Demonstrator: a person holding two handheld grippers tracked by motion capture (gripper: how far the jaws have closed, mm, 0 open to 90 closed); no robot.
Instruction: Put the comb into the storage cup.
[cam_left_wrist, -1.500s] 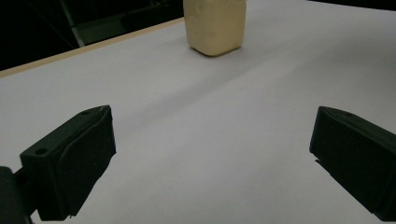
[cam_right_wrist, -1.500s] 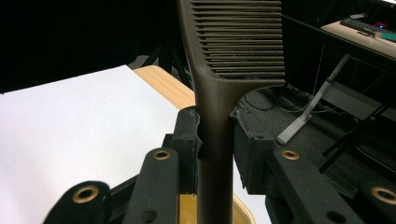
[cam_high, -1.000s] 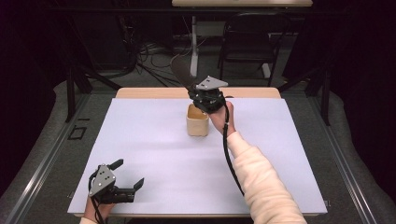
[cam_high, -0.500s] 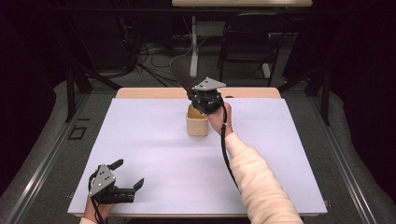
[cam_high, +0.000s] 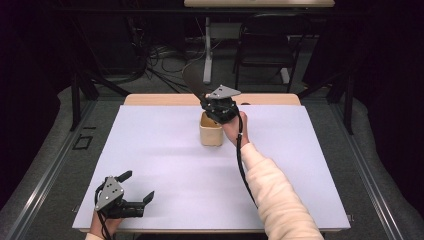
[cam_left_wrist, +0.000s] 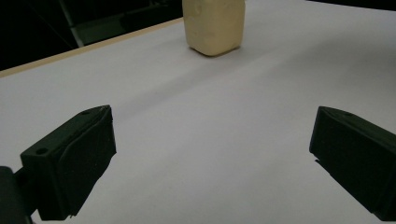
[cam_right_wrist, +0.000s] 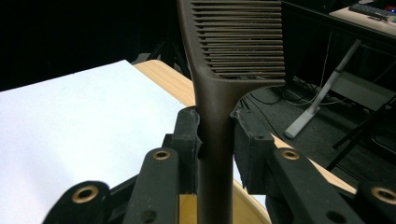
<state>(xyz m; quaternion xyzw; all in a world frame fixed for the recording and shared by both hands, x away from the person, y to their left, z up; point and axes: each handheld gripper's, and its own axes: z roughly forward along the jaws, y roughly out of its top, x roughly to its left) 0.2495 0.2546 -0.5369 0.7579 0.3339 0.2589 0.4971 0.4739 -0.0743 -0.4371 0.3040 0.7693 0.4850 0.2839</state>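
My right gripper (cam_high: 216, 108) is shut on the handle of a dark brown slotted spatula (cam_high: 192, 82), right above a cream container (cam_high: 211, 134) at the table's far middle. In the right gripper view the spatula (cam_right_wrist: 233, 46) rises with its blade up between the pinched jaws of my right gripper (cam_right_wrist: 215, 135). Its handle runs down over the container's rim (cam_right_wrist: 246, 205); how deep it reaches is hidden. My left gripper (cam_high: 139, 185) rests open and empty at the near left corner. The left gripper view shows my left gripper (cam_left_wrist: 212, 121) with its jaws wide apart and the container (cam_left_wrist: 214, 25) far ahead.
A white sheet (cam_high: 150, 150) covers the table, with a strip of wood (cam_high: 160, 99) bare along the far edge. Beyond that edge stand a chair (cam_high: 265, 45), a stand (cam_high: 207, 75) and cables on the floor.
The right gripper and the spatula have shifted only slightly above the container. The left gripper has stayed where it was.
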